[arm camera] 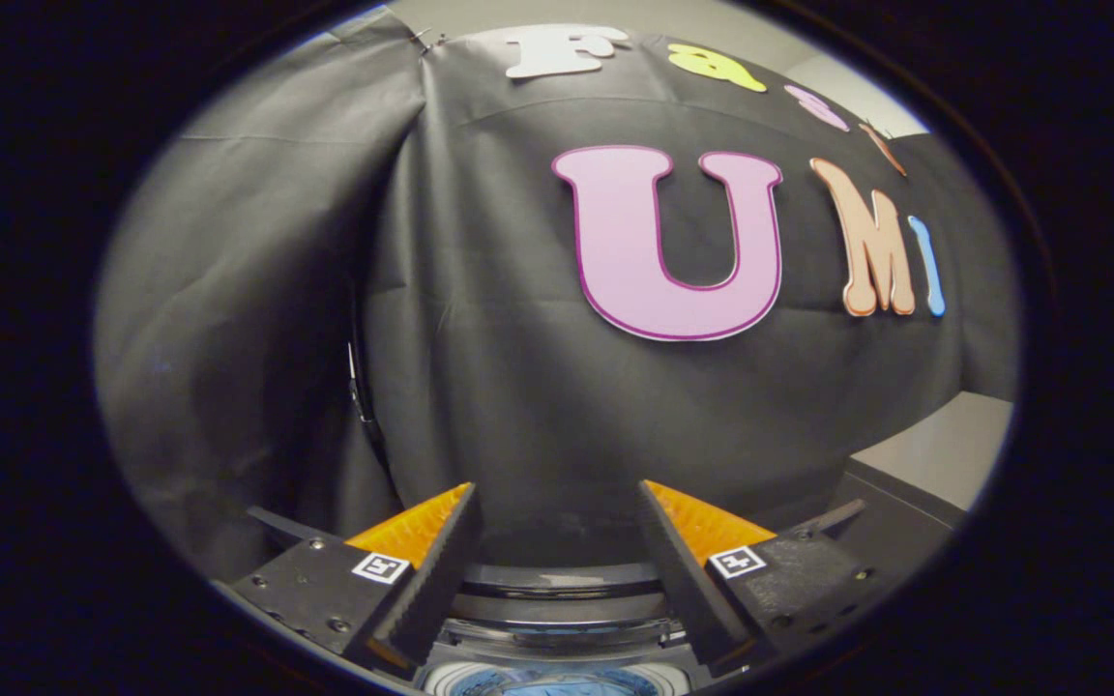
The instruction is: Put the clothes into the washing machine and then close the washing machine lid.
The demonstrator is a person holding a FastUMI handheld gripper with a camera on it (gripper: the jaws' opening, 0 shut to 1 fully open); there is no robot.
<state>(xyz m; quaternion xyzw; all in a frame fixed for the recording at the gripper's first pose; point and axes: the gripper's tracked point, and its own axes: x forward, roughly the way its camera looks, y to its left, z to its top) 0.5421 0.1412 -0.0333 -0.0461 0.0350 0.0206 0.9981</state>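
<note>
Dim overall, soft even light from above and front. Black cloth wall [480, 319] absorbs most light; faint sheen along folds, deeper shadow in left crease. Strong fisheye bend: straight lines curve toward rim, brightness falls off at edges. Centre sharp, rim slightly soft. Hand-held gripper [557, 541] with fingers apart, nothing between, close to lens and a little blurred. Thin glare streak on washing machine rim [557, 583] between fingers.

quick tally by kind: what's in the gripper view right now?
Gripper, open, nothing between its fingers: 1
Washing machine, under the fingers, something blue in its opening: 1
Black cloth wall, beyond the fingers: 1
Grey surface, beside the cloth: 1
Total: 4
</note>
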